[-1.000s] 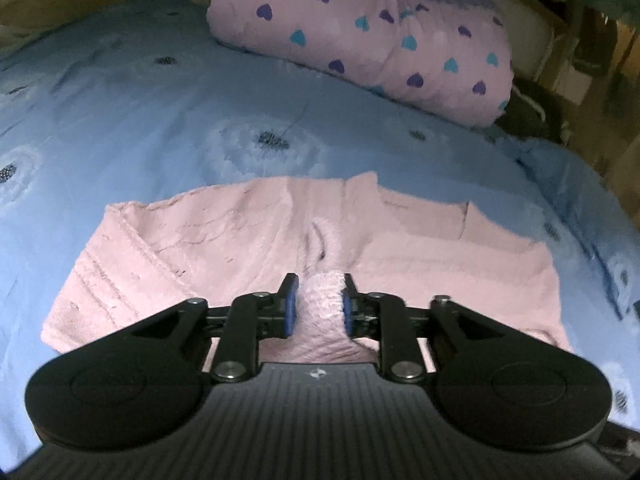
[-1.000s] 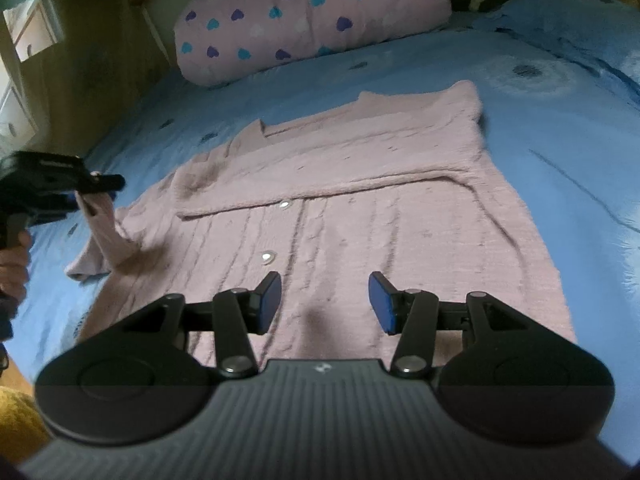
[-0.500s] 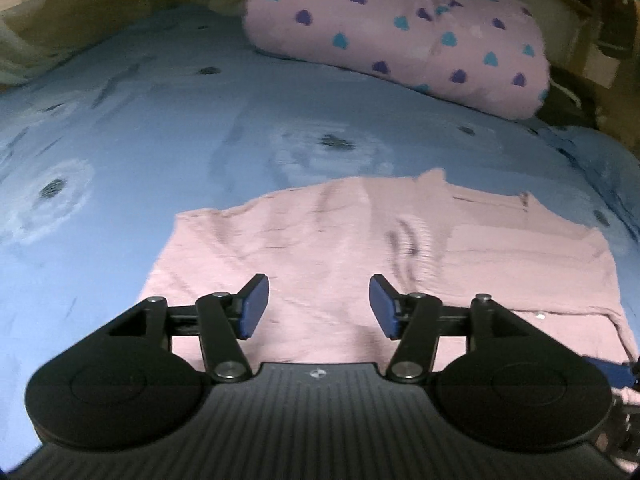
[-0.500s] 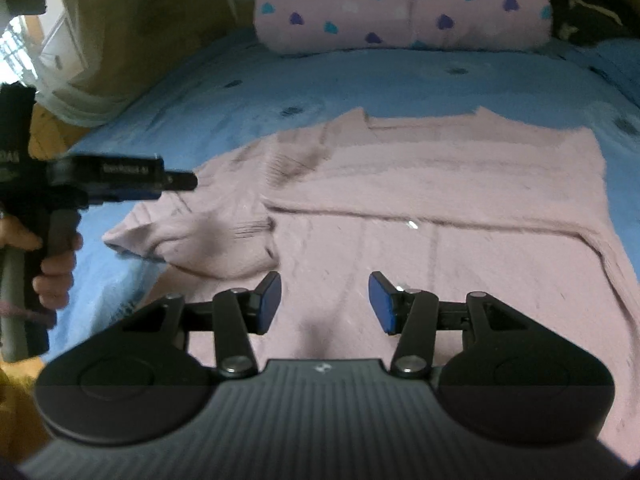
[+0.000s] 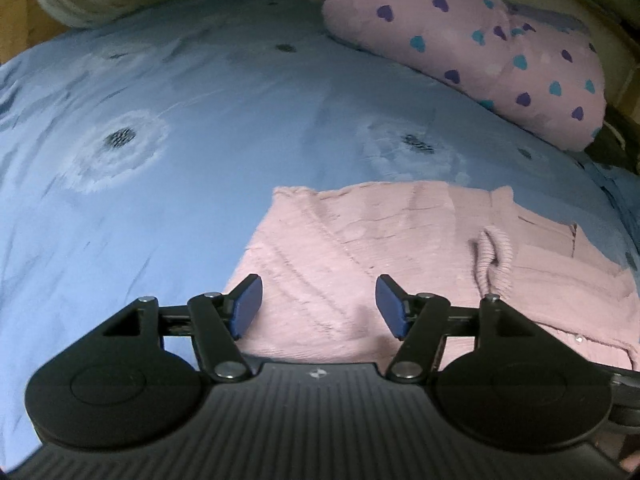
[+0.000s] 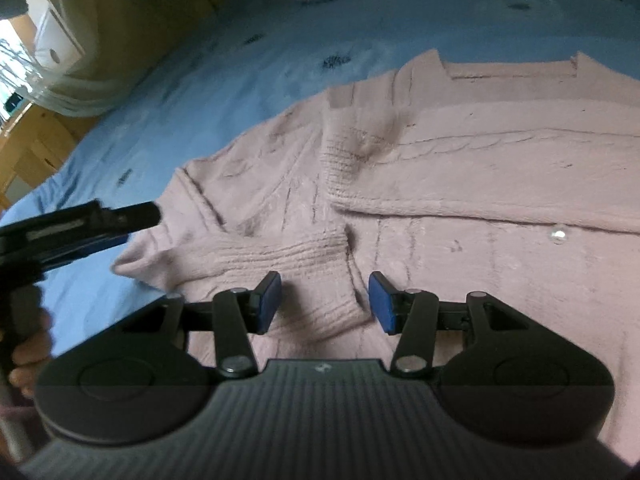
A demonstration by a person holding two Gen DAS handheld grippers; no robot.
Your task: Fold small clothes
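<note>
Your left gripper (image 5: 318, 306) has just been opening and its blue pads stand wide apart with nothing between them, poised over the left part of the pale pink cable-knit cardigan (image 5: 400, 248). Your right gripper (image 6: 324, 302) is also spread, empty, with a ribbed sleeve cuff (image 6: 280, 256) lying on the knit just ahead of its pads; you cannot tell whether the pads touch the fabric.

The cardigan lies flat on the blue bedspread printed with dandelion heads (image 5: 180, 140), both sleeves folded in across the front, a second cuff (image 5: 494, 258) curled up near the middle. Its left edge and top-left corner are clean against the bedspread in your left view.

To the left of that edge the bedspread is broad and bare. Beyond the neckline sits a pink pillow with blue and purple hearts (image 5: 480, 48), well apart from the garment. In your right view, your left hand (image 6: 28, 344) holds its gripper just off the garment's left edge, with wooden furniture (image 6: 36, 148) past the bed's edge.
</note>
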